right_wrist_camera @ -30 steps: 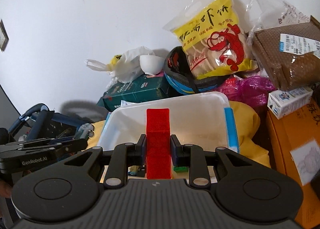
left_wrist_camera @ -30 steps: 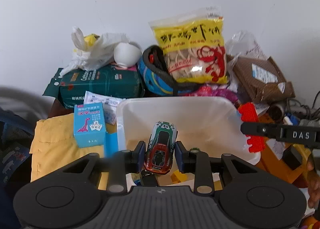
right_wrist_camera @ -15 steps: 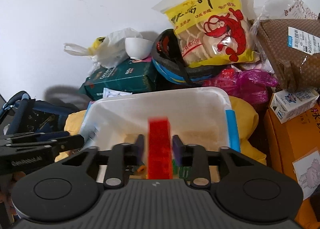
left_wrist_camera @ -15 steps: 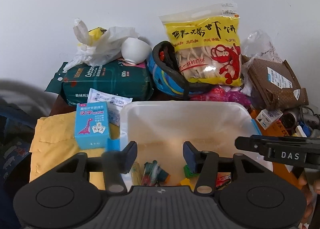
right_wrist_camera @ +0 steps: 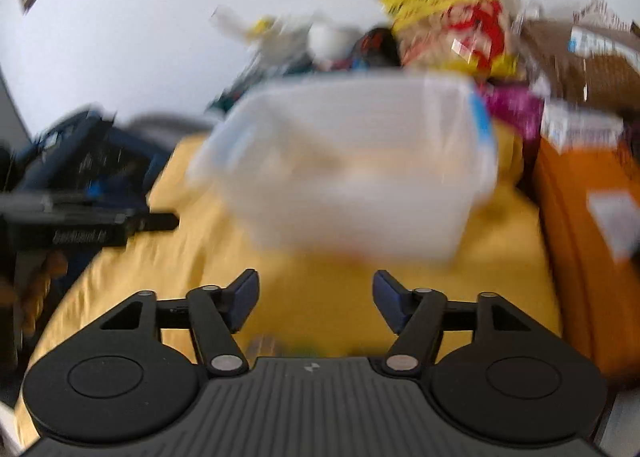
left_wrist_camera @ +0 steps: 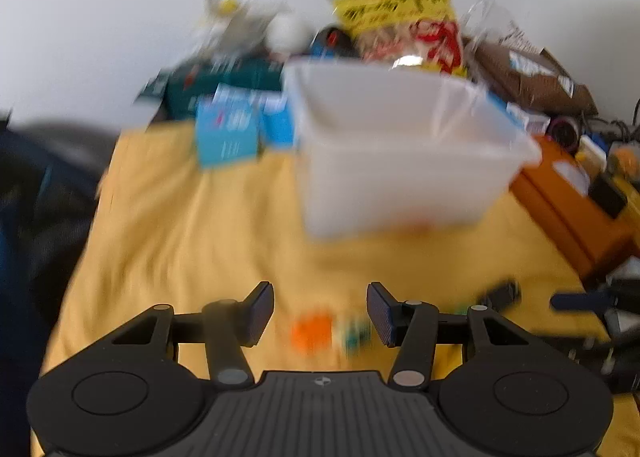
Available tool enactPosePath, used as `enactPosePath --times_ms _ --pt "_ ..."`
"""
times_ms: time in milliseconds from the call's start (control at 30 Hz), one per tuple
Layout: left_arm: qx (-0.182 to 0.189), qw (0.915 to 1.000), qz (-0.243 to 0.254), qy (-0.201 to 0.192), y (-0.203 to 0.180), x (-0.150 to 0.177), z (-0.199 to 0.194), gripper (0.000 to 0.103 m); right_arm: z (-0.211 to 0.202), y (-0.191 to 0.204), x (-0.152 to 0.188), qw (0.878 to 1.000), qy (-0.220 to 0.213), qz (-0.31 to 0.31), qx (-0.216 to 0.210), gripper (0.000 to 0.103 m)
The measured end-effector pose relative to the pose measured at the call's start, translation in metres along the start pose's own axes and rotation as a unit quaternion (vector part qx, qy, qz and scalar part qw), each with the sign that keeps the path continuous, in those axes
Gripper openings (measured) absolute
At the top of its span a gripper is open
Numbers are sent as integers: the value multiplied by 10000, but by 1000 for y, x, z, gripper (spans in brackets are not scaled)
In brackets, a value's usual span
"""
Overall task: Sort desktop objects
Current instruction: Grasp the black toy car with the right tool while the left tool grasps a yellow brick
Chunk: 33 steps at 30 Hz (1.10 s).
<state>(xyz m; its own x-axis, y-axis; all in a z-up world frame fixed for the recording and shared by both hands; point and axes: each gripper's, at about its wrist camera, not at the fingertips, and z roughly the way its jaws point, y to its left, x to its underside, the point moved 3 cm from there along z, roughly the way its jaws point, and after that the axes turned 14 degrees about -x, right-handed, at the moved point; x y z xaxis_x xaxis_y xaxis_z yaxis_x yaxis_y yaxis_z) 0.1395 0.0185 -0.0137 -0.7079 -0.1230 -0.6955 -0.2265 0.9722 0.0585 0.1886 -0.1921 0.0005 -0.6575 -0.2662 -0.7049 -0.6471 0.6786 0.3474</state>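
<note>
Both views motion-blurred, small orange block (left_wrist_camera: 311, 334) and green piece (left_wrist_camera: 355, 333) at lower centre hard to make out; left gripper (left_wrist_camera: 320, 315) spread wide, empty; right gripper (right_wrist_camera: 316, 303) likewise; white bin (left_wrist_camera: 404, 153) mid-frame on yellow cloth (left_wrist_camera: 192, 225), snack bag (left_wrist_camera: 404, 25) behind, orange box (right_wrist_camera: 580, 233) at right.

White bin (left_wrist_camera: 404, 181) ahead, open cloth (left_wrist_camera: 192, 241) before it.
</note>
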Motion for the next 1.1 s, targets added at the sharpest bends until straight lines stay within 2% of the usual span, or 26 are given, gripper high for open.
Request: enactPosePath --times_ms 133,267,367,467,633,733,767,800,833,1100 --pt "16 9998 -8 215 -3 47 -7 55 5 23 69 9988 476 36 -86 74" --pt "284 9990 107 341 -14 62 -8 55 19 33 103 9962 844 193 -129 74" --pt "492 9984 136 248 -27 55 -6 56 31 38 111 9954 952 6 -66 74" --pt "727 9969 257 146 -43 47 -3 58 41 38 115 9948 1018 -64 46 69" --pt "936 9945 453 131 -70 38 8 58 22 34 118 9965 834 -100 16 69" --pt "1004 9931 582 163 -82 36 14 58 12 22 123 9964 832 112 107 69" --pt "1012 9924 665 214 -85 37 17 56 8 17 125 9962 834 201 150 69" --pt "1009 9917 757 238 -87 37 18 41 4 12 127 9960 831 287 178 69" --pt "998 9913 833 220 -88 37 19 34 -1 7 128 9959 801 372 216 69" --pt "949 9943 495 21 -61 25 -2 31 -24 -12 115 9964 365 679 364 69"
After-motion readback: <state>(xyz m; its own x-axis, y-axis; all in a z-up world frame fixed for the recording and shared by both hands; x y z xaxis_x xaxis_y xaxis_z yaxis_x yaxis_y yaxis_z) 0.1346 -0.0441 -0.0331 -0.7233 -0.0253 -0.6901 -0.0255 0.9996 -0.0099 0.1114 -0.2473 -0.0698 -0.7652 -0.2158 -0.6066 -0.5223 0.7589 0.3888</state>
